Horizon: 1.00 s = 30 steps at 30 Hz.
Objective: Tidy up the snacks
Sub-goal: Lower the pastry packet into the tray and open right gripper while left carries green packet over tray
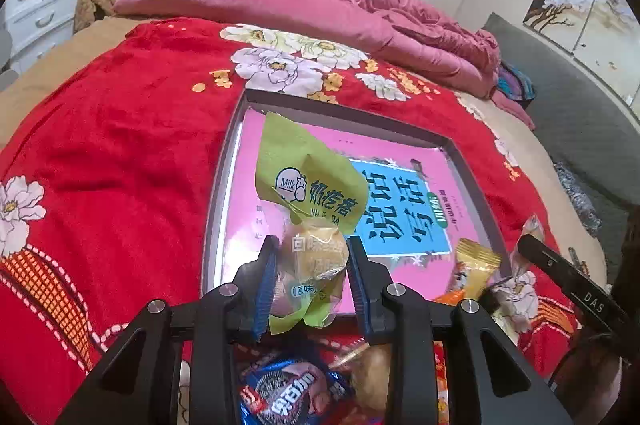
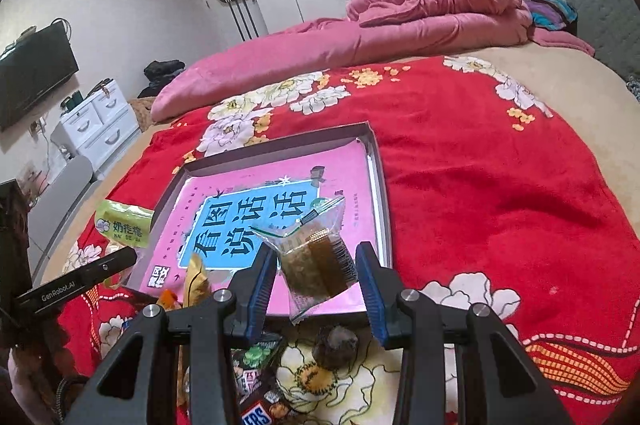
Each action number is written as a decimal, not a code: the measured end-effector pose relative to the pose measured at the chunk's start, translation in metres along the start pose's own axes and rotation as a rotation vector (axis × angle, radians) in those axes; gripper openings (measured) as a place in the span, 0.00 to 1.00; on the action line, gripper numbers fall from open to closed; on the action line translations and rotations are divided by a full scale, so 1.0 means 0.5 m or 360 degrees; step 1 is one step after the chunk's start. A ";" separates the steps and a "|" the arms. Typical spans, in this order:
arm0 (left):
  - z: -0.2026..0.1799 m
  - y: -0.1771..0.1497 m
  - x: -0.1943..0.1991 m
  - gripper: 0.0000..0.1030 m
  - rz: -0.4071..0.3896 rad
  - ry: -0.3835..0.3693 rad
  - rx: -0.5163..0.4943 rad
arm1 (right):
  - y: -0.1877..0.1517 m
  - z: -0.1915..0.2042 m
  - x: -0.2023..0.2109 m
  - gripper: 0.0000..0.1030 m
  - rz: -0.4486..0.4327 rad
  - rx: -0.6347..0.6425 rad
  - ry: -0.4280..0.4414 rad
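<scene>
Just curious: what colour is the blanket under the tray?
Red blanket with white and yellow flowers, clearest in the right wrist view.

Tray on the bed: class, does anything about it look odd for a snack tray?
Yes: the tray holds a pink book, no snacks; loose snacks lie on the red blanket beside it.

Plush matt red blanket [image 1: 120, 145], glossy plastic snack wrappers [image 1: 312, 177] (crinkly), glossy pink book cover [image 2: 260, 185].
</scene>
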<state>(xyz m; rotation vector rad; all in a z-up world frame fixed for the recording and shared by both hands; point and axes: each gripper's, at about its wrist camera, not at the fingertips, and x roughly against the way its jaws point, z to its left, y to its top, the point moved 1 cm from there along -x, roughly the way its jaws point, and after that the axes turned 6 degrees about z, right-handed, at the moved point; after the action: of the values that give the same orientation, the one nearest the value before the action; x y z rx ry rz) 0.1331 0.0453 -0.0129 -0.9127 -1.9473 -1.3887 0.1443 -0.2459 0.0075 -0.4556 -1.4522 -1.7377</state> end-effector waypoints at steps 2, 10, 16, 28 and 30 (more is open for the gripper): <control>0.001 0.003 -0.008 0.34 0.0006 0.0006 -0.0003 | 0.002 0.002 -0.010 0.40 0.0015 0.0004 -0.0003; -0.001 0.009 -0.036 0.34 0.0044 0.0012 0.0009 | 0.002 0.001 -0.053 0.40 0.0125 0.0003 -0.0081; -0.007 0.012 -0.048 0.34 0.0060 0.0006 0.0002 | -0.004 0.004 -0.070 0.40 0.0181 0.0019 -0.0137; 0.000 0.017 -0.071 0.34 0.0104 0.0010 0.0013 | -0.009 -0.006 -0.088 0.39 0.0220 -0.0017 -0.0177; 0.001 0.018 -0.072 0.34 0.0107 0.0010 0.0012 | -0.007 -0.003 -0.081 0.39 0.0197 -0.0005 -0.0150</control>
<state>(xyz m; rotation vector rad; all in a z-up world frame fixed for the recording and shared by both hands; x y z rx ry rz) 0.1619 0.0405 -0.0361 -0.9606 -1.8986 -1.3437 0.1665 -0.2329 -0.0242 -0.6236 -1.4555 -1.6395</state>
